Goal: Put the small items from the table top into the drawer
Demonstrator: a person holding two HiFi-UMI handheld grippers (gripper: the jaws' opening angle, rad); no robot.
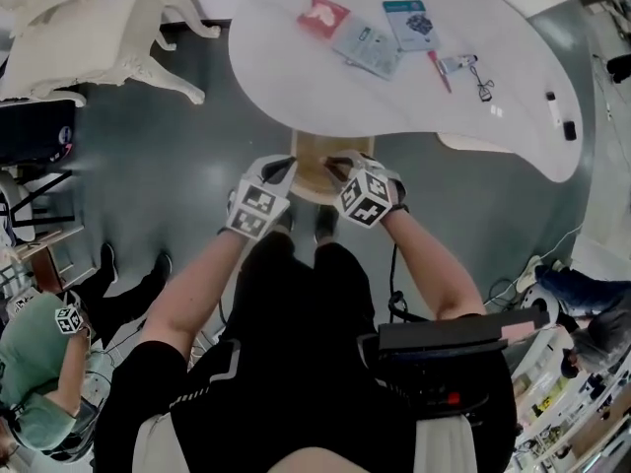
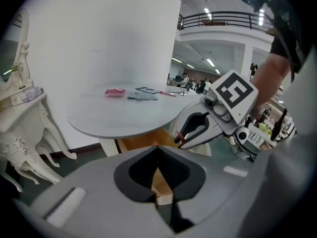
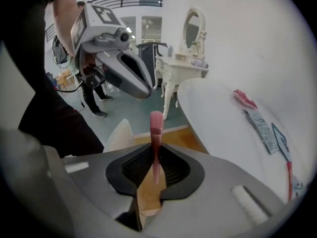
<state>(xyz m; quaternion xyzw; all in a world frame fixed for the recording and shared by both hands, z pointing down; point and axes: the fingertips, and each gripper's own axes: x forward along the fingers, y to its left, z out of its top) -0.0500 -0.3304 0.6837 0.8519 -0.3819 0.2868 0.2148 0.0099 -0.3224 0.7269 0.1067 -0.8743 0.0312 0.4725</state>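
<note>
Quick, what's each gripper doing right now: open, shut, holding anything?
Left gripper: closed, nothing between its jaws.
Right gripper: closed on a thin pink stick.

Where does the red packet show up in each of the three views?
Head view: red packet at the top, just left of centre, on the table.
Left gripper view: left of centre, on the table's far side.
Right gripper view: right of centre, at the table's far end.
Shared landmark: the white table.
</note>
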